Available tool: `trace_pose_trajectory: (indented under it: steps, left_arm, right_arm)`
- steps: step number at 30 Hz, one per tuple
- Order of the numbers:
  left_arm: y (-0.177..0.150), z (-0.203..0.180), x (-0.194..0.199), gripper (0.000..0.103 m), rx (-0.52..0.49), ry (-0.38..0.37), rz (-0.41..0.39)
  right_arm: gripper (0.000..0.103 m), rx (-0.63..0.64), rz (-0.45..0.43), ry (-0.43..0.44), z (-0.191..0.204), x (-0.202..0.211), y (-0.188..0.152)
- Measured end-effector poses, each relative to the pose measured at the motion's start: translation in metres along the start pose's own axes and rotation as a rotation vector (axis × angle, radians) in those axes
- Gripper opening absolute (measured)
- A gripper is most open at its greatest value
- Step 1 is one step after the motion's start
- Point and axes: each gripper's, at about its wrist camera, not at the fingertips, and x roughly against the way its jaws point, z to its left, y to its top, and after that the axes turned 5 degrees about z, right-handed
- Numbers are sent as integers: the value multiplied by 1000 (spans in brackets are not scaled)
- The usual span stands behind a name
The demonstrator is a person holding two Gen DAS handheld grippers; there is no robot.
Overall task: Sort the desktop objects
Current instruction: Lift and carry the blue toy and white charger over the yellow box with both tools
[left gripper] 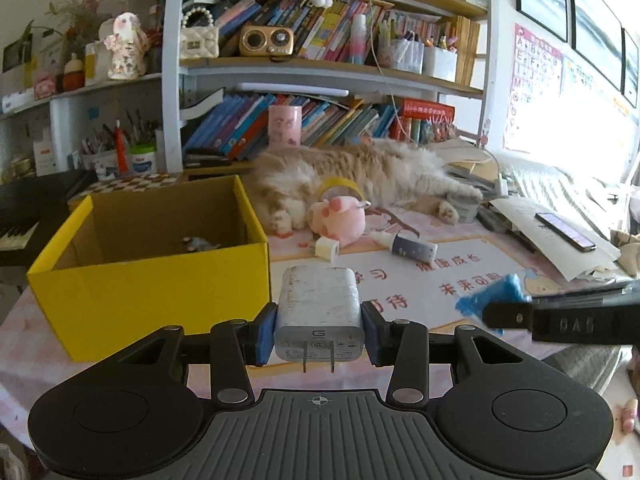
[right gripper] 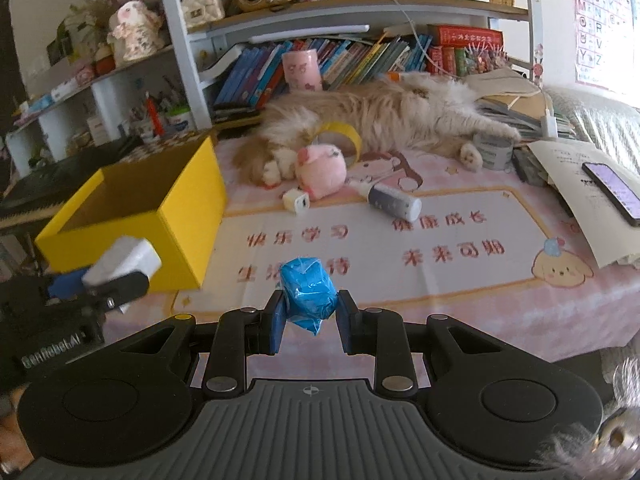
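Observation:
My left gripper [left gripper: 319,330] is shut on a white charger plug [left gripper: 319,312], prongs toward the camera, held above the table just right of the open yellow box [left gripper: 148,280]. It also shows in the right wrist view [right gripper: 120,270] beside the box [right gripper: 180,216]. My right gripper [right gripper: 308,312] is shut on a blue wrapped packet [right gripper: 307,294]; it shows at the right of the left wrist view [left gripper: 490,294]. On the pink mat lie a small white cube adapter [right gripper: 296,201], a pink plush toy [right gripper: 322,172], a dark bottle [right gripper: 394,200] and a yellow tape roll [right gripper: 340,134].
A cat [right gripper: 380,116] lies along the back of the desk before the bookshelf [right gripper: 320,8]. A phone [right gripper: 612,192] on papers sits at the right. A small grey object [left gripper: 198,245] lies inside the box. A piano keyboard [left gripper: 24,216] is left.

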Motion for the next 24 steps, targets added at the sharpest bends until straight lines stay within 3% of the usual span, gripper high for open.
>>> trace_pose_trajectory:
  steps: [8, 24]
  left_arm:
    - [-5, 6, 22, 42, 0, -10, -9]
    - [-24, 35, 42, 42, 86, 56, 29]
  right_arm:
    - [24, 14, 21, 18, 14, 12, -20]
    - [24, 110, 92, 109, 48, 5, -31]
